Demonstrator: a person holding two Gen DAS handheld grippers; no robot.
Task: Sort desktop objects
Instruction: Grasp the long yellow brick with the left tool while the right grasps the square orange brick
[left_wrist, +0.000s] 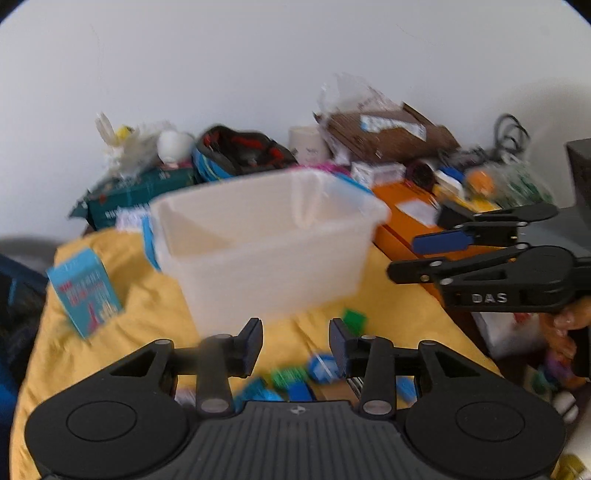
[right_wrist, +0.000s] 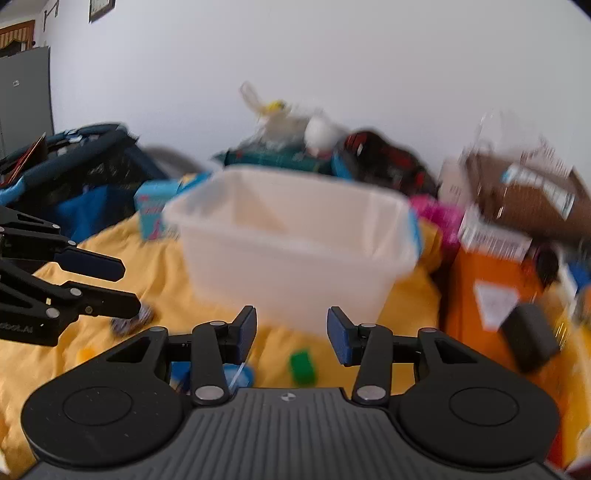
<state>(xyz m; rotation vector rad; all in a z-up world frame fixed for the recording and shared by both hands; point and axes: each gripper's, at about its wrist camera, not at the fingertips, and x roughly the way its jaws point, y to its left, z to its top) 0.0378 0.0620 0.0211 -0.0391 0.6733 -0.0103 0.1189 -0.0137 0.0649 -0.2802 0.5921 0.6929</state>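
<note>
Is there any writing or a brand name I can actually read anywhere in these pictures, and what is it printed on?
"DAS": raised letters on the body of the right gripper, seen in the left wrist view.
Left gripper: lettering on its body, cut off and seemingly mirrored, unreadable.
Light blue box: red print, too blurred.
Dark green box: white print, too blurred.
Orange box and brown carton: white labels, too blurred.

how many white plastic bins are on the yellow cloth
1. The white bin stands on the yellow cloth, ahead of both open grippers, left and right. Clutter behind it could hide another.
</note>
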